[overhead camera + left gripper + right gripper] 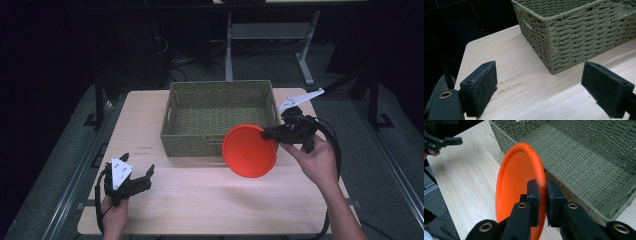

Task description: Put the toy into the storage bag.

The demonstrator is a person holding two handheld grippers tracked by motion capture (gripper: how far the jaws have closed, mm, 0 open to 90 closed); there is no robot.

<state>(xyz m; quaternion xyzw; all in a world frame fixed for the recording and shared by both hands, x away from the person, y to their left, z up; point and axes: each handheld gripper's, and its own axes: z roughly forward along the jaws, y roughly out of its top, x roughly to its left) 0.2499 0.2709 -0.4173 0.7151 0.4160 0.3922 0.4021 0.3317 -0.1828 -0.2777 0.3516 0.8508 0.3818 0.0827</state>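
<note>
We are looking down on a pale wooden table (200, 200) with a woven green basket (220, 145) sitting toward its far side. The right gripper (267, 133) is holding an orange plate (249, 151) by its rim — in the right gripper view the two black jaws are pinching the plate's edge (519, 182) between them, one pad on each face. The plate is hanging tilted, lifted off the table, just in front of the basket's near right corner and overlapping the basket's front wall in the high view. In the right gripper view the plate is standing nearly on edge beside the basket's rim (579, 202), with the basket's woven floor showing beyond it.

The left gripper (131, 181) is sitting low over the near left part of the table, well apart from the basket and the plate. Its jaws are standing spread wide — in the left gripper view we are seeing bare tabletop (529, 95) between the two black pads (484, 87), and the basket's corner (564, 40) farther ahead. The person's right hand (315, 162) is gripping the right gripper's handle.
</note>
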